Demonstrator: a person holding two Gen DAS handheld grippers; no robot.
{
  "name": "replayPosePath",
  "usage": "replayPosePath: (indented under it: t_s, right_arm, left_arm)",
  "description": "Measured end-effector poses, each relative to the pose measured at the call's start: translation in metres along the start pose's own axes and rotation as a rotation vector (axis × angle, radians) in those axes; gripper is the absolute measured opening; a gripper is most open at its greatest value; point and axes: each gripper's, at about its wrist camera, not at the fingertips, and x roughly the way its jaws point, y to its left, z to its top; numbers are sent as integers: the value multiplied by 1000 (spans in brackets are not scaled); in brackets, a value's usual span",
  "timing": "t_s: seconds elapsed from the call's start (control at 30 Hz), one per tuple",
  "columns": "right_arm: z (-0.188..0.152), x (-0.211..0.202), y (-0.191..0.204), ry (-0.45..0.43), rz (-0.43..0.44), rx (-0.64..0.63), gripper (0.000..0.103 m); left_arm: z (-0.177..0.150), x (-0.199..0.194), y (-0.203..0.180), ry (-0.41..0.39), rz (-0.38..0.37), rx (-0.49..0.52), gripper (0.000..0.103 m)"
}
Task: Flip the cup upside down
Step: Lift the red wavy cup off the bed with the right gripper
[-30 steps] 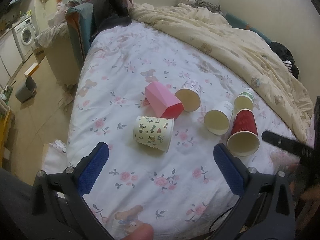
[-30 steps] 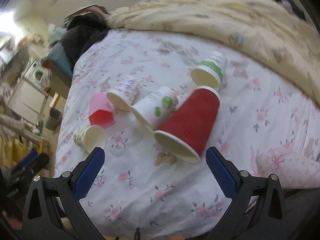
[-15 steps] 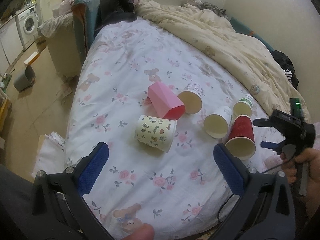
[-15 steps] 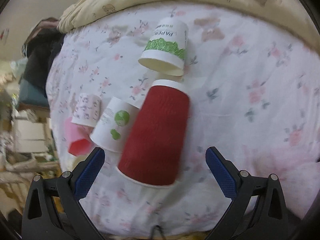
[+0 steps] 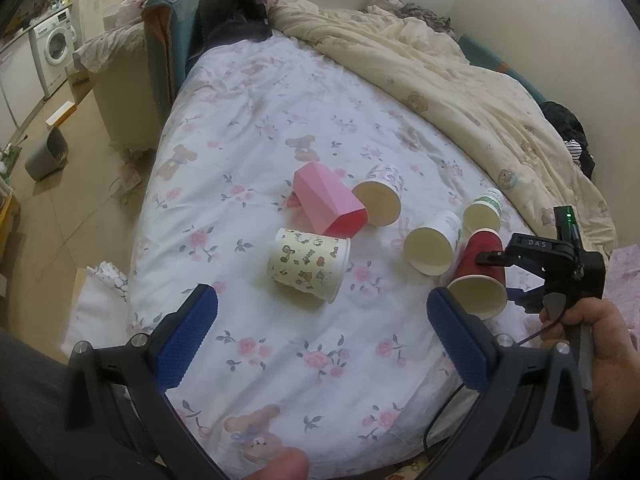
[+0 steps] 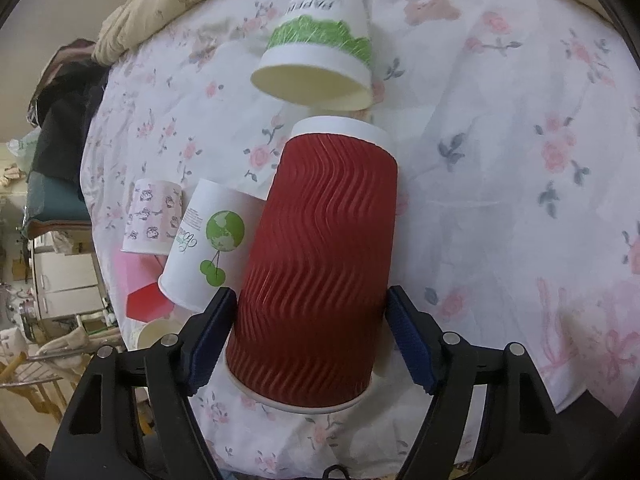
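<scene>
The left gripper [image 5: 320, 320] is wide open over the flowery bed sheet [image 5: 256, 128] and holds nothing. Past it lie a cartoon cup [image 5: 307, 265], a pink cup [image 5: 328, 203], a small white cup [image 5: 380, 200], a cup with a green globe [image 6: 206, 245] and a green-banded cup [image 6: 320, 56]. The right gripper [image 6: 310, 330] has its blue pads on both sides of the red cup [image 6: 320, 256], which lies on its side.
</scene>
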Motion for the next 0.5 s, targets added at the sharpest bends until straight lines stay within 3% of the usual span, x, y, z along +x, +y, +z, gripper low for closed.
replayPosePath:
  t_s: [0.23, 0.33, 0.5]
  right_arm:
    - [-20, -30, 8, -6, 78, -64, 78]
    - [-40, -42, 25, -5, 100, -156, 78]
    - [-86, -33, 65, 89, 159, -358, 78]
  left_arm:
    - [0, 0, -2, 6, -3, 2, 103]
    - [0, 0, -2, 4, 0, 5, 103]
    - [1, 1, -2, 2, 8, 9, 103]
